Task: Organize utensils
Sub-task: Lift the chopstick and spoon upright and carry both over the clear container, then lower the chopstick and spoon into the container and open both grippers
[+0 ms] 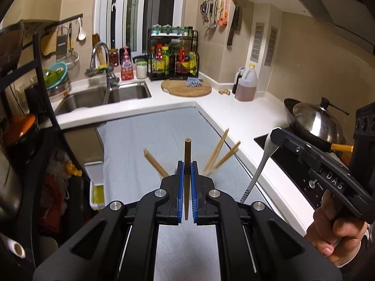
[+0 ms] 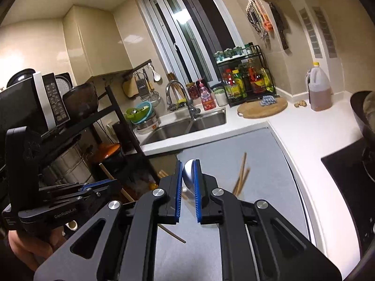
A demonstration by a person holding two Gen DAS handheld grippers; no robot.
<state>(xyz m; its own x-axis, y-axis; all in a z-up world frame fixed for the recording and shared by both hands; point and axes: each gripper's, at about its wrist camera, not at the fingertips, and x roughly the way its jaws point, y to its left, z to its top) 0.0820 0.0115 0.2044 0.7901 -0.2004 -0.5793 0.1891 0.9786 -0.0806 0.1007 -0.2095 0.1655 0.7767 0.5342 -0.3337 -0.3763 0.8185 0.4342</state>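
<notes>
In the left wrist view my left gripper [image 1: 187, 162] is shut on a brown chopstick [image 1: 187, 149] that stands up between its blue pads. Several loose chopsticks [image 1: 220, 154] lie blurred on the grey mat [image 1: 145, 135] behind it. To the right, my right gripper [image 1: 275, 134] is shut on a white spoon [image 1: 259, 164], whose handle hangs down. In the right wrist view the spoon's bowl [image 2: 188, 175] is clamped between the right gripper's [image 2: 188, 162] pads. The left gripper [image 2: 114, 183] shows at the left, and loose chopsticks [image 2: 241, 175] lie on the mat [image 2: 222, 145].
A white L-shaped counter [image 1: 234, 114] carries a double sink [image 1: 105, 96], a round cutting board [image 1: 186, 87], a spice rack [image 1: 173, 56], an oil jug [image 1: 246, 84] and a lidded wok [image 1: 316, 121] on the stove. A black shelf [image 2: 112, 107] with a microwave [image 2: 30, 103] stands at the left.
</notes>
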